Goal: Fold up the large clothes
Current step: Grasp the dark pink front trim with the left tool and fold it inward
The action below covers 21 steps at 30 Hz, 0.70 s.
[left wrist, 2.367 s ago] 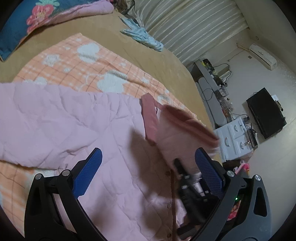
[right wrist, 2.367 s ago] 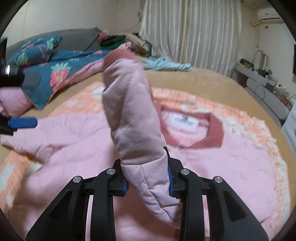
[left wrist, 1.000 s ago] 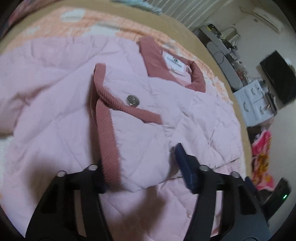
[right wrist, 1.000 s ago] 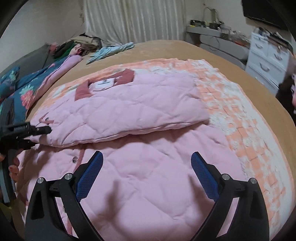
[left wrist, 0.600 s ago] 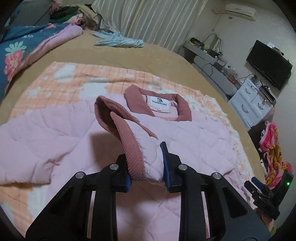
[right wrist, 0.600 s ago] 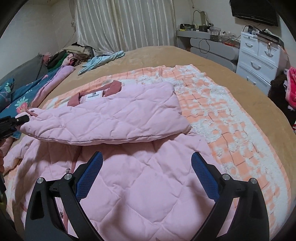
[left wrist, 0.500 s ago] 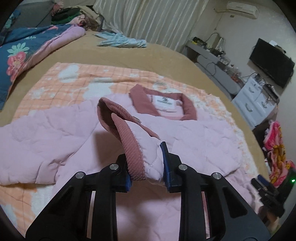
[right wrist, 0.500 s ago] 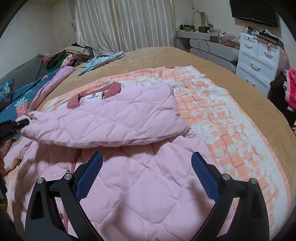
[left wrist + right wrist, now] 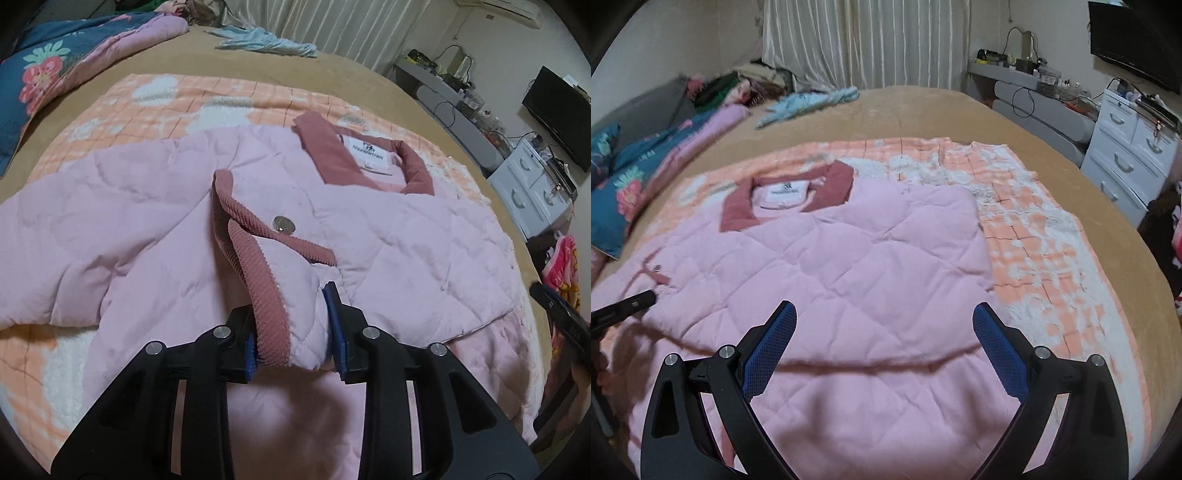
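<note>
A pink quilted jacket (image 9: 424,240) with a dusty-red collar (image 9: 325,147) lies spread on the bed, one sleeve folded across its chest. That sleeve's ribbed red cuff (image 9: 262,280), with a metal snap (image 9: 282,224), sits between the blue pads of my left gripper (image 9: 290,325). The jaws are opening, and the pads still touch the cuff on both sides. In the right wrist view the jacket (image 9: 886,258) fills the middle. My right gripper (image 9: 884,325) hovers open over its lower body, holding nothing. The left gripper's tip (image 9: 624,306) shows at the left edge.
An orange checked blanket (image 9: 1034,251) lies under the jacket on the tan bed cover (image 9: 923,110). A blue floral quilt (image 9: 44,70) and a light blue garment (image 9: 258,38) lie at the far side. White drawers (image 9: 1126,155) stand beside the bed on the right.
My right gripper let go of the sleeve and stands open. My left gripper closed on the cuff, lifted it, then lowered it onto the jacket's chest. The right view shifted toward the collar.
</note>
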{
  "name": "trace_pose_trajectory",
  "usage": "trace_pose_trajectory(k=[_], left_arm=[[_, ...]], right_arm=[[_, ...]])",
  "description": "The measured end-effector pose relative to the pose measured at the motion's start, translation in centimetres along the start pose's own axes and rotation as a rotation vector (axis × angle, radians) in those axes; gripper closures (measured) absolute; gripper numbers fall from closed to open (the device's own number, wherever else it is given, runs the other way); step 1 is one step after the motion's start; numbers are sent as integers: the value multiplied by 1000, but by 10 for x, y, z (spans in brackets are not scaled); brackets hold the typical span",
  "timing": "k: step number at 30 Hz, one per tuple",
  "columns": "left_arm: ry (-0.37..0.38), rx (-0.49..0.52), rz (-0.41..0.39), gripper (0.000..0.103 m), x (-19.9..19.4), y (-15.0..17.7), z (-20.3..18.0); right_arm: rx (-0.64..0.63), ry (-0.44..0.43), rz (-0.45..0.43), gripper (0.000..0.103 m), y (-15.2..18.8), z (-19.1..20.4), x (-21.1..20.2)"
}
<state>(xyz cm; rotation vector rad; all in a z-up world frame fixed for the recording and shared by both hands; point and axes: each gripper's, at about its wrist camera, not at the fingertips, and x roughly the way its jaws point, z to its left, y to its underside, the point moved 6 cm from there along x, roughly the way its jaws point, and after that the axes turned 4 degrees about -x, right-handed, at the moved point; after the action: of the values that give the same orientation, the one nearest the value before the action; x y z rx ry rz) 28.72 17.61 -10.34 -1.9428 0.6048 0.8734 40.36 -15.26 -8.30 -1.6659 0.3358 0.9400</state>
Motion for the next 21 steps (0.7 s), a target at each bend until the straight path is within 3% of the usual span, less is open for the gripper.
trace_pose_trajectory(k=[3,10,21], left_arm=[[-6,7,12,79,3,4,2],[-11,17,27,77,8,8,4],[-28,23,42,72,15,10,3]], right_arm=[[-21,42,30,7,-4,2,20],[-26,36,148,6,11,-1,68],[29,21,191,4,27,-4,94]])
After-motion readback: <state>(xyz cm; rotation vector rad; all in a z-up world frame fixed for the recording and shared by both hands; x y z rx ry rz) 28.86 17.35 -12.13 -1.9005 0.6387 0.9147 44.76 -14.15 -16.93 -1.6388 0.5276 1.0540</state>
